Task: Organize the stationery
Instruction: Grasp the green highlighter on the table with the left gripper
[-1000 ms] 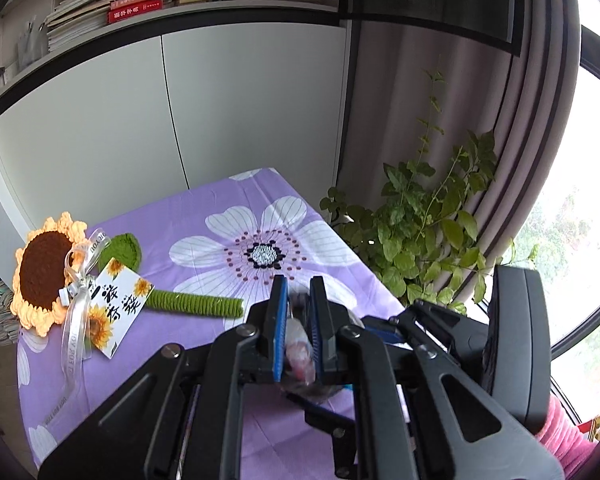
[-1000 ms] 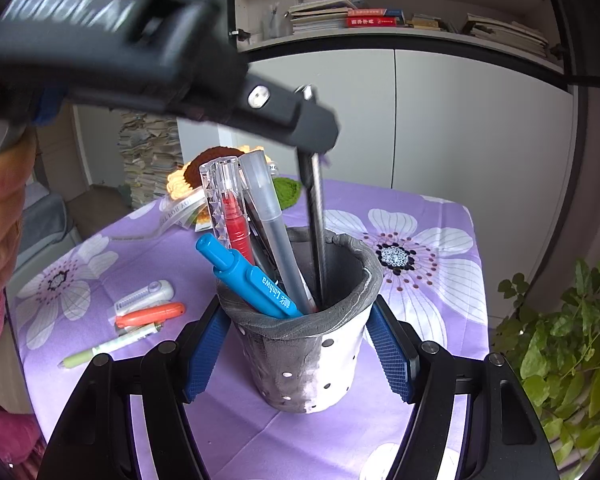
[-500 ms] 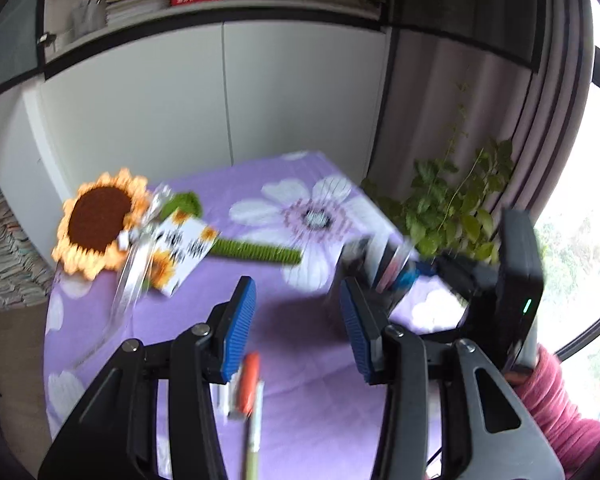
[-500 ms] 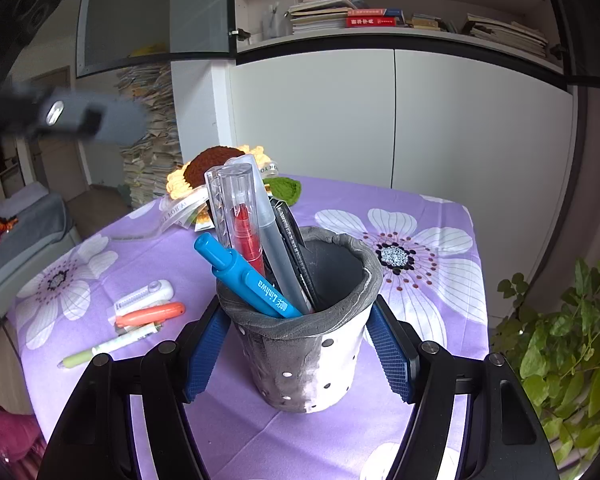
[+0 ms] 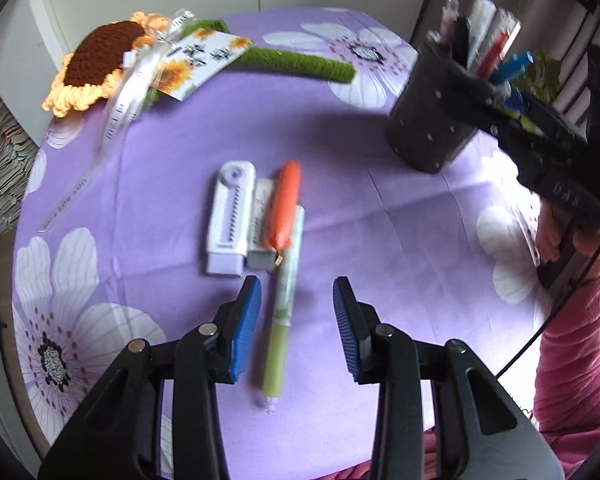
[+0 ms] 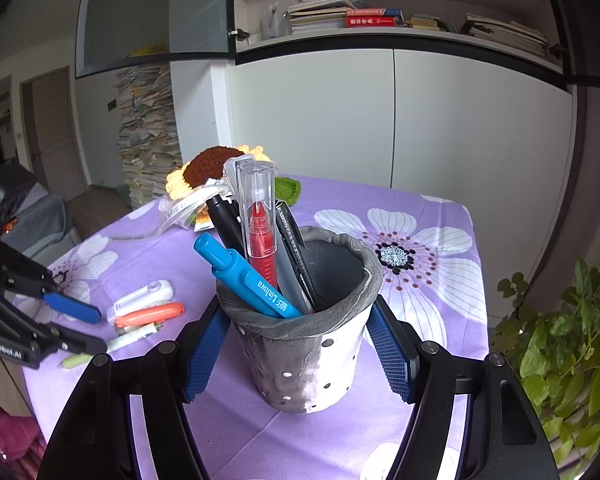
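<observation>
Green pen (image 5: 282,308) lies on the purple-clothed table (image 5: 400,248), between the spread fingers of the left gripper (image 5: 296,320), untouched. Beside it: orange pen (image 5: 285,204), white correction tape (image 5: 230,218). Right gripper (image 6: 298,344) fingers flank the grey pen holder (image 6: 304,360); contact unclear.

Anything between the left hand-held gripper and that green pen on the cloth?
Nothing visible. The open left hand-held gripper already straddles the green pen; only the orange pen lies against its far end.

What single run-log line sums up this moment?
left gripper: open over green pen | right gripper: around holder, contact unclear | loose: orange pen, white tape
</observation>
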A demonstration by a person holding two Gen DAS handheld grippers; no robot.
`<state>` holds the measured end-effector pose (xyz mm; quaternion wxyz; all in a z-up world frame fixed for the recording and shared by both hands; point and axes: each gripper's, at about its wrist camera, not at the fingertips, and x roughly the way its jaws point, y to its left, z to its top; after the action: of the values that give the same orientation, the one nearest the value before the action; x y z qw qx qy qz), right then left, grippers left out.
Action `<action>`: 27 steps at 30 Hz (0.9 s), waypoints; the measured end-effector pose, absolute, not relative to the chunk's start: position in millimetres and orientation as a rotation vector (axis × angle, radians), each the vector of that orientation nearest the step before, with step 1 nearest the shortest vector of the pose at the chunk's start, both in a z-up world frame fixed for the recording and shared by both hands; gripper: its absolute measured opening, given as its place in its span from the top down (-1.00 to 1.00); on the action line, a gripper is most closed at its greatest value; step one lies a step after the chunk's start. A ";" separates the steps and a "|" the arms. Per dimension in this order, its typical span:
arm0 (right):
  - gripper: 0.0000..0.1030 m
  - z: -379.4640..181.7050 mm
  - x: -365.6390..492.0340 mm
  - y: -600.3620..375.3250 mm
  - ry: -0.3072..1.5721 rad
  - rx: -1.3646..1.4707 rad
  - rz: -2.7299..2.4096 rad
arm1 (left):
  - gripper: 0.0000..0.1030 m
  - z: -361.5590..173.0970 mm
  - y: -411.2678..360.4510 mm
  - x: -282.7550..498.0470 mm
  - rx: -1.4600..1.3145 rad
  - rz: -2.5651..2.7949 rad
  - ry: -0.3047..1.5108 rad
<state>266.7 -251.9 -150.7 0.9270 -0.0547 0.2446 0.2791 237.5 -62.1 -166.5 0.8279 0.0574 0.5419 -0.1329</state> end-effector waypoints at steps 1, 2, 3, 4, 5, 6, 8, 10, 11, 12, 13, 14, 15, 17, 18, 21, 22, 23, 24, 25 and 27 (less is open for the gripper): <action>-0.38 -150.6 266.8 -251.8 0.501 -0.112 0.572 | 0.43 -170.9 -64.8 237.6 0.130 -0.282 1.169; -0.38 -150.6 266.8 -251.9 0.501 -0.112 0.572 | 0.47 -173.9 -65.0 239.4 0.138 -0.271 1.172; -0.38 -150.6 266.7 -251.9 0.501 -0.112 0.572 | 0.51 -176.7 -65.5 240.1 0.139 -0.266 1.180; -0.38 -150.6 266.9 -252.0 0.501 -0.112 0.572 | 0.57 -177.6 -65.7 240.0 0.133 -0.264 1.183; -0.38 -150.7 266.7 -252.0 0.501 -0.111 0.572 | 0.74 -177.4 -65.7 239.2 0.125 -0.269 1.183; -0.38 -150.6 266.9 -252.0 0.502 -0.112 0.572 | 0.78 -177.4 -65.8 238.9 0.114 -0.281 1.192; -0.38 -150.8 266.9 -251.9 0.501 -0.112 0.573 | 0.82 -177.8 -67.1 236.3 0.076 -0.310 1.221; -0.38 -150.7 266.8 -252.0 0.501 -0.113 0.573 | 0.83 -178.2 -71.8 232.1 0.064 -0.328 1.239; -0.38 -150.6 266.5 -252.2 0.501 -0.112 0.573 | 0.83 -177.8 -75.5 230.2 0.071 -0.334 1.242; -0.38 -150.8 266.9 -252.1 0.501 -0.113 0.572 | 0.83 -177.9 -78.8 228.0 0.080 -0.343 1.245; -0.38 -151.0 266.7 -252.1 0.502 -0.112 0.572 | 0.84 -178.0 -82.1 226.2 0.079 -0.349 1.229; -0.38 -150.9 266.9 -252.3 0.501 -0.112 0.572 | 0.82 -177.6 -85.0 225.3 0.084 -0.356 1.228; -0.38 -151.0 266.9 -252.2 0.502 -0.113 0.572 | 0.82 -176.6 -87.8 224.7 0.089 -0.358 1.223; -0.38 -150.9 267.0 -252.3 0.502 -0.113 0.572 | 0.82 -172.1 -91.9 226.9 0.092 -0.352 1.198; -0.38 -150.9 267.0 -252.4 0.501 -0.112 0.572 | 0.82 -167.3 -94.4 231.4 0.090 -0.348 1.187; -0.38 -150.9 267.1 -252.4 0.502 -0.112 0.572 | 0.73 -166.2 -100.3 240.6 0.096 -0.348 1.176; -0.38 -150.9 267.1 -252.5 0.502 -0.112 0.572 | 0.69 -167.9 -102.3 244.2 0.104 -0.314 1.188; -0.38 -151.0 267.0 -252.5 0.502 -0.111 0.572 | 0.68 -169.9 -104.4 247.4 0.115 -0.304 1.191; -0.38 -151.0 267.1 -252.5 0.502 -0.111 0.573 | 0.68 -171.0 -106.4 250.1 0.127 -0.295 1.189; -0.38 -151.1 267.0 -252.7 0.502 -0.110 0.573 | 0.65 -170.7 -107.0 253.5 0.137 -0.287 1.181; -0.38 -151.4 266.7 -253.2 0.502 -0.107 0.574 | 0.57 -171.7 -107.0 259.3 0.145 -0.288 1.184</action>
<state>266.7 -253.2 -151.4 0.9268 -0.0519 0.2448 0.2799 259.3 -107.0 -171.7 0.8175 0.0678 0.5557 -0.1350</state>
